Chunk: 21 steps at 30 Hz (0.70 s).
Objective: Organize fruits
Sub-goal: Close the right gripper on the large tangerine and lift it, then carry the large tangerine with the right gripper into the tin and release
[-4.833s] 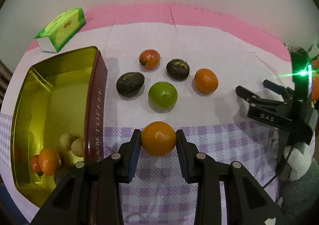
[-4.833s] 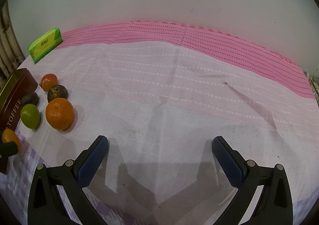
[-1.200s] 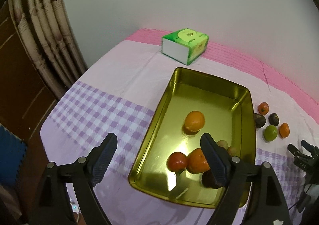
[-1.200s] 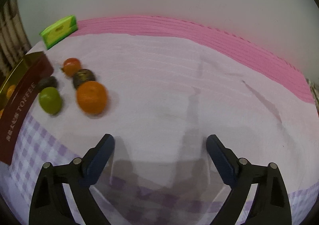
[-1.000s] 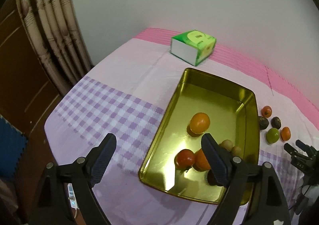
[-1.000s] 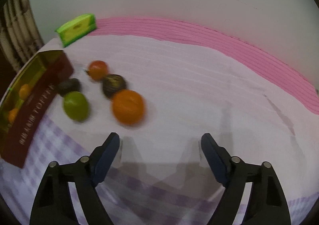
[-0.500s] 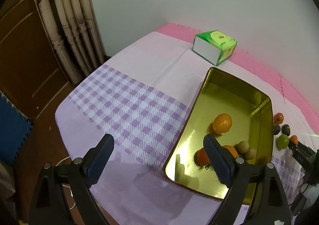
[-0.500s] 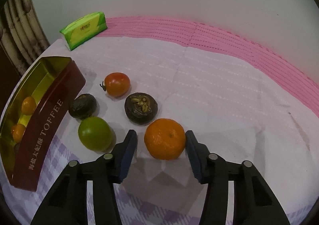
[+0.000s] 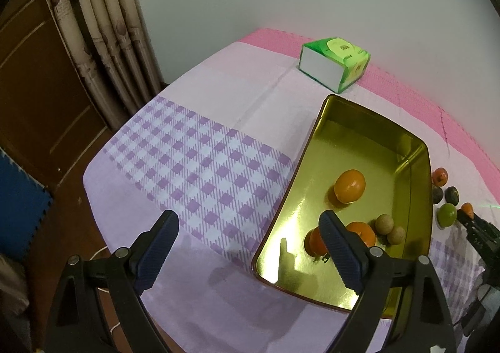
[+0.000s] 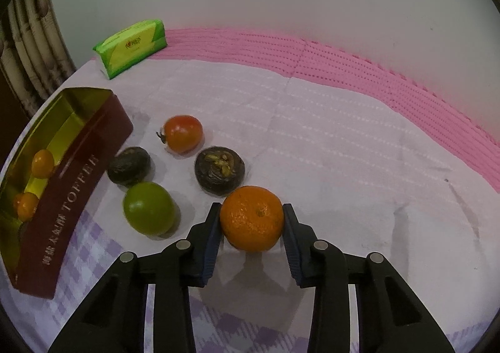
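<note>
My right gripper (image 10: 252, 229) is shut on an orange mandarin (image 10: 252, 218) that rests on the cloth. Beside it lie a green lime (image 10: 148, 208), two dark fruits (image 10: 219, 175) (image 10: 128, 165) and a red tomato (image 10: 182, 133). The gold toffee tin (image 10: 75, 171) stands to their left. In the left wrist view my left gripper (image 9: 250, 246) is open and empty, high above the table left of the tin (image 9: 312, 146). The tin holds a mandarin (image 9: 349, 186), two more orange fruits (image 9: 362, 232) and two small brown fruits (image 9: 389, 228).
A green tissue box (image 9: 336, 64) (image 10: 131, 46) stands behind the tin near the pink strip. A curtain (image 9: 103, 34) and a wooden door (image 9: 37, 96) are to the left of the table. The table's front left corner (image 9: 90, 171) drops off.
My right gripper moved up to the loose fruits and shut on the mandarin. My left gripper let go of its mandarin in the tin, rose and drew back left.
</note>
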{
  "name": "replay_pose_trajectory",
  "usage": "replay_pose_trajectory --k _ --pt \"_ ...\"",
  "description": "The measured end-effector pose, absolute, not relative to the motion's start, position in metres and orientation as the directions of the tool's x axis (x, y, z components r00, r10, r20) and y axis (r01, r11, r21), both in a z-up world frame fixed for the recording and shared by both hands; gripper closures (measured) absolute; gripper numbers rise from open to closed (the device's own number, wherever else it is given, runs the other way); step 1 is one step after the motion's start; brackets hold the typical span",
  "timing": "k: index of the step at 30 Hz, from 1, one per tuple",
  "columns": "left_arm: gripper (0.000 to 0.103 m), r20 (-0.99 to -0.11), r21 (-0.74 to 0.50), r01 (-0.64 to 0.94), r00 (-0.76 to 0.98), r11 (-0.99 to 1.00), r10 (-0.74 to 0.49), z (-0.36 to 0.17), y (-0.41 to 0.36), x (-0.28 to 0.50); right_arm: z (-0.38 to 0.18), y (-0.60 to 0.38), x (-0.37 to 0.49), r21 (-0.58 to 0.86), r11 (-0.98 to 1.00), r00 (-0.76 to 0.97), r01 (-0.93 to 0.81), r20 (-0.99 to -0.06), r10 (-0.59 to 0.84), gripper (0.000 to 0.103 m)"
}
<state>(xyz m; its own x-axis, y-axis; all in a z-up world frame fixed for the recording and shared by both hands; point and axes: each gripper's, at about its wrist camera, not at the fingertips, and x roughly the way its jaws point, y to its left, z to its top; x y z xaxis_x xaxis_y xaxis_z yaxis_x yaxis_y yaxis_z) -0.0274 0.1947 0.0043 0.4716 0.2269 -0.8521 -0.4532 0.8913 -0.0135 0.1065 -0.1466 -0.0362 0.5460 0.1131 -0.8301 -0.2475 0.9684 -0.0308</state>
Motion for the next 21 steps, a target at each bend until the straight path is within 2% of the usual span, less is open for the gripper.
replay_pose_trajectory --k 6,11,21 --pt "0.008 -0.847 -0.026 -0.495 0.472 0.869 0.243 0.006 0.203 -0.03 -0.006 -0.127 0.102 0.01 0.955 0.57 -0.296 -0.8 0.185 0.065" --pt "0.007 -0.847 -0.036 -0.529 0.467 0.848 0.255 0.007 0.211 -0.033 0.013 -0.083 0.092 0.042 0.916 0.559 -0.399 -0.781 0.28 0.065" --pt "0.007 -0.841 -0.039 -0.548 0.47 0.836 0.269 0.009 0.215 -0.036 0.012 0.003 0.063 0.06 0.81 0.461 -0.583 -0.797 0.391 0.065"
